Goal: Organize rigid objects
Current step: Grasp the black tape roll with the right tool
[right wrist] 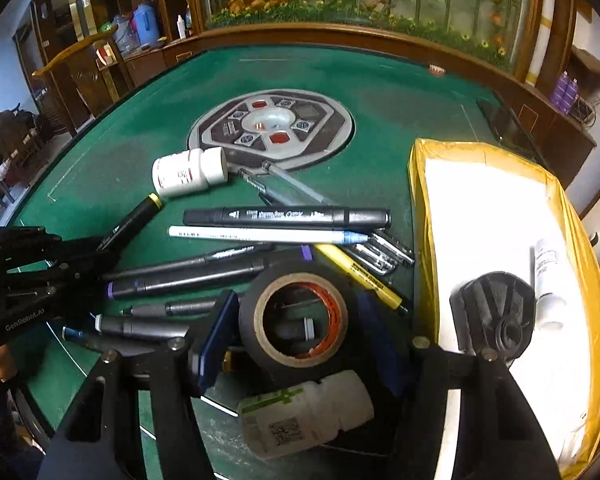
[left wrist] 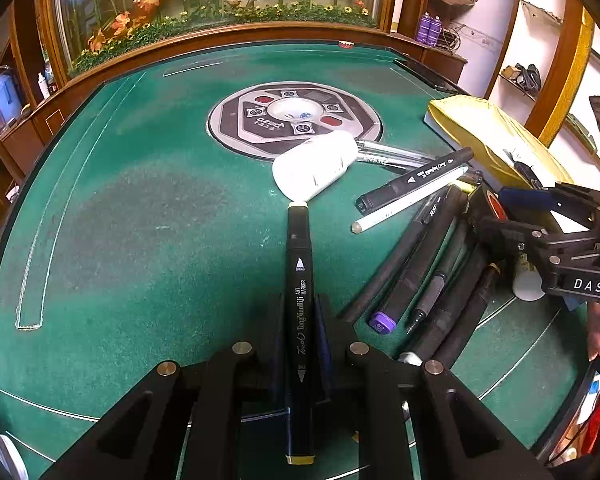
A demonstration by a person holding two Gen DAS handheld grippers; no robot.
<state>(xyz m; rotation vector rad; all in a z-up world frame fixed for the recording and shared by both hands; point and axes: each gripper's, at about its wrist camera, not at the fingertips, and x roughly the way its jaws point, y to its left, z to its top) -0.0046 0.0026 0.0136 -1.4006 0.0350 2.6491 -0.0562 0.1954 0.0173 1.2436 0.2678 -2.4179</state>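
The right gripper (right wrist: 300,332) stands with its blue-padded jaws on either side of a black roll of tape (right wrist: 298,320) with a cardboard core, lying flat on the green felt table (right wrist: 120,168); contact between pads and roll cannot be told. Nearer lies a white plastic bottle with a green label (right wrist: 306,412), and farther off a heap of black, white and yellow marker pens (right wrist: 284,224). To the right sits an open yellow-lined box (right wrist: 420,184) holding a black ribbed disc (right wrist: 492,312).

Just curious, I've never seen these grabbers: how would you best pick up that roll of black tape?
The tape roll lies flat, hole up, over the pens. Come from above and pinch across its outer rim, as the right gripper is placed now, one finger on each side. The round wall gives the pads two opposite faces.
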